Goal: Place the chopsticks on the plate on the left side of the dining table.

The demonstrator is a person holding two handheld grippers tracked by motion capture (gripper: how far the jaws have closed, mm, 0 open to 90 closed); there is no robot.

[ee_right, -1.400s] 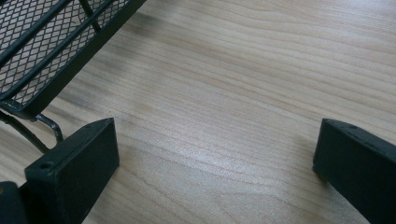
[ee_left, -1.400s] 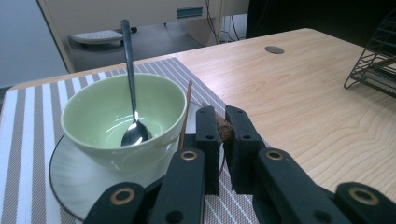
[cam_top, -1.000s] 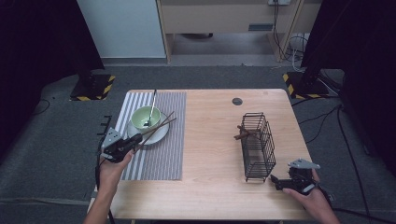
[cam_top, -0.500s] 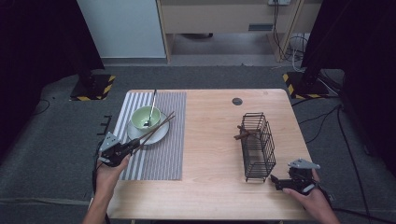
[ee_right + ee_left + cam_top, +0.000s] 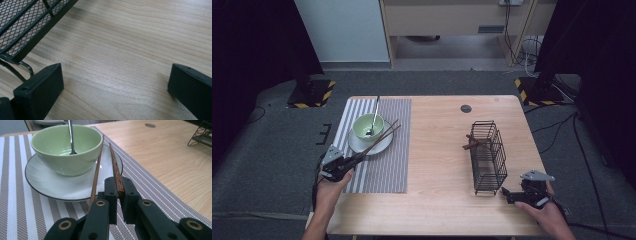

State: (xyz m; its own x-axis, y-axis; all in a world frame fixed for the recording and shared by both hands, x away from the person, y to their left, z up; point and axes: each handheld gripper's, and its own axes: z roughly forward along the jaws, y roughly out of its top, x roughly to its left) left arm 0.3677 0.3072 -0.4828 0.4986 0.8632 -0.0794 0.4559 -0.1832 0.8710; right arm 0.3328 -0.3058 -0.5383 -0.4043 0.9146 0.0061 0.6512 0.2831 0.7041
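**Left gripper holding chopsticks beside the bowl; wire rack across the table**

The left gripper (image 5: 346, 162) sits at the near-left of the table, its jaws clamped on the near end of at least 1 of the 2 chopsticks (image 5: 113, 162); the second stick (image 5: 97, 167) runs along the left jaw, and whether it is pinched too cannot be told. The sticks' long axis runs away from the jaws, up and to the right in the high view, with the far ends passing the rim of the green bowl (image 5: 368, 126) and lying over the white plate (image 5: 384, 145). A spoon (image 5: 71, 136) stands in the bowl.

The black wire rack (image 5: 486, 156), with a brown piece in its upper part, stands well apart on the right half of the table. The right gripper (image 5: 515, 194) rests just beside the rack's near corner, jaws spread wide with nothing between them but bare wood (image 5: 120, 57). The right hand is thus the nearer to the rack, the left the nearer to the tableware.

The surface is a light wooden table (image 5: 437, 150) carrying a striped placemat (image 5: 387, 170); around it lies grey carpet, with dark curtains either side.
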